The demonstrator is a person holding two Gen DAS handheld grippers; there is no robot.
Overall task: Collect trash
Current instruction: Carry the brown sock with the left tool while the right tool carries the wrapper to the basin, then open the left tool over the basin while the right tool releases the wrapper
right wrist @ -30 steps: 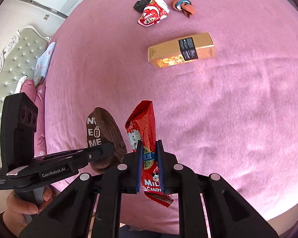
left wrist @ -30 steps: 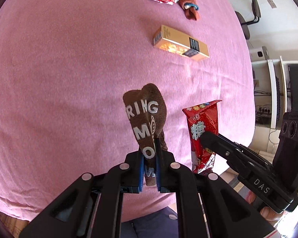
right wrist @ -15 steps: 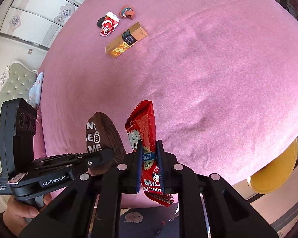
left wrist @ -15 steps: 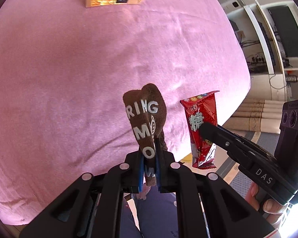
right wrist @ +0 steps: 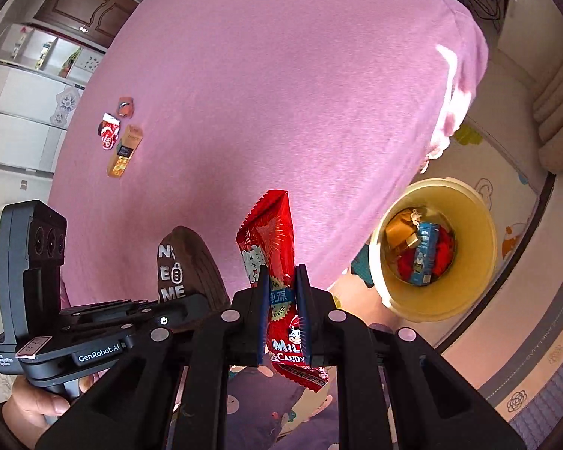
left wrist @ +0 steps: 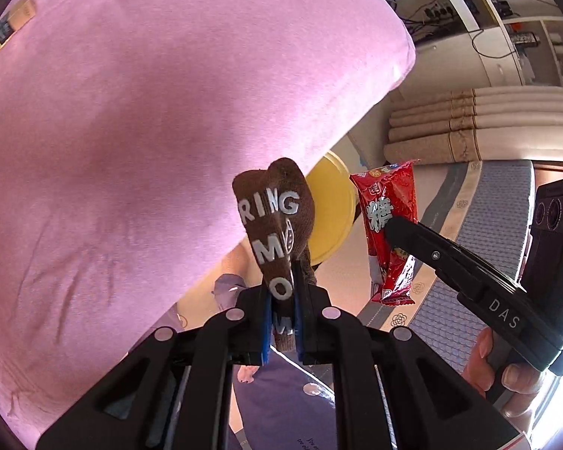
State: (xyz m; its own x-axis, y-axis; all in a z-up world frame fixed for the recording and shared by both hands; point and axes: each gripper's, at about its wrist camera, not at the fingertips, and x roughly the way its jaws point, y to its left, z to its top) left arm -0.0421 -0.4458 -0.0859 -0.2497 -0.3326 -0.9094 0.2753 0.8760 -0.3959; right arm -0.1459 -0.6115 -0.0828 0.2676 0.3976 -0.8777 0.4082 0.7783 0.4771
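My left gripper (left wrist: 281, 292) is shut on a brown sock with white letters (left wrist: 276, 213), held upright in the air. My right gripper (right wrist: 283, 281) is shut on a red milk candy wrapper (right wrist: 268, 240), also upright; the wrapper shows in the left wrist view (left wrist: 388, 225) beside the sock, and the sock shows in the right wrist view (right wrist: 185, 262). A yellow bin (right wrist: 473, 206) stands on the floor to the right of the bed, with a blue carton and red trash inside. Its rim shows behind the sock in the left wrist view (left wrist: 334, 210).
The pink bed cover (right wrist: 281, 93) fills the upper view. On it far left lie a gold box (right wrist: 124, 152), a red wrapper (right wrist: 109, 133) and a small brown item (right wrist: 125, 107). A patterned play mat (right wrist: 499, 300) covers the floor around the bin.
Both grippers have swung right, off the bed's edge, carrying the sock and the candy wrapper. The yellow bin has come into view below right.
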